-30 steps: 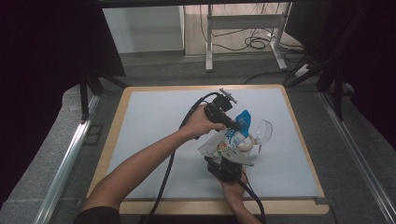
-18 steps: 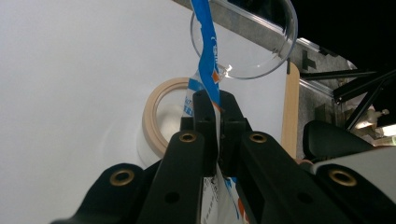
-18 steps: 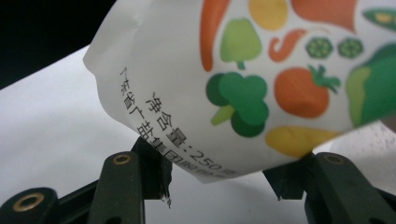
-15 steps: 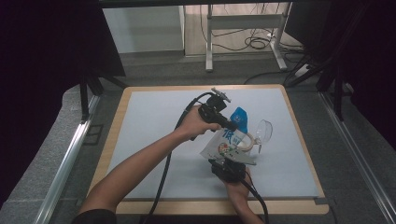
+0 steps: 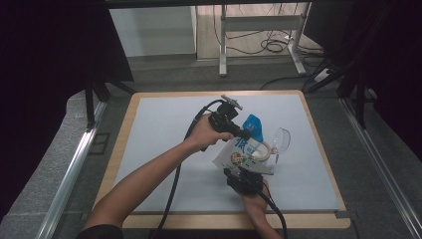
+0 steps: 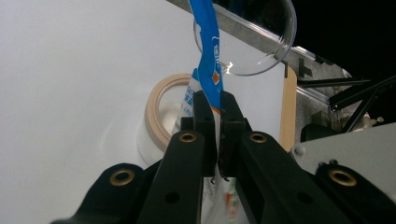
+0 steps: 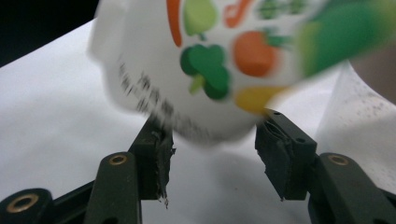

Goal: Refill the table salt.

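Near edge of the table (image 5: 149,149), right of centre: right gripper (image 5: 245,180) held in the person's right hand, coming in from the bottom, pointing away toward the far side. In the right gripper view its jaws stand roughly half open and have just been opening; the rounded white bottom end of the snack bag (image 7: 210,65), printed with vegetable pictures, sits above and between the pads, blurred, and can't tell if either pad touches it, the gap beside each pad looks free, so no grip. Just beyond it, the snack bag hangs tilted over the white mat, bottom end near, blue top end far. Left gripper (image 5: 242,132) comes in from the left, held in the left hand (image 5: 201,135) at mid table, cable trailing back toward the near edge. In the left gripper view its jaws are pressed together on the blue top strip of the bag, the strip running up out of the pads. Below and behind the bag sits a roll of beige tape (image 6: 163,109), standing on the mat, touching or just beside the bag. Farther right, a clear plastic bowl (image 5: 281,139) lies tipped on its side, just beside the tape roll.
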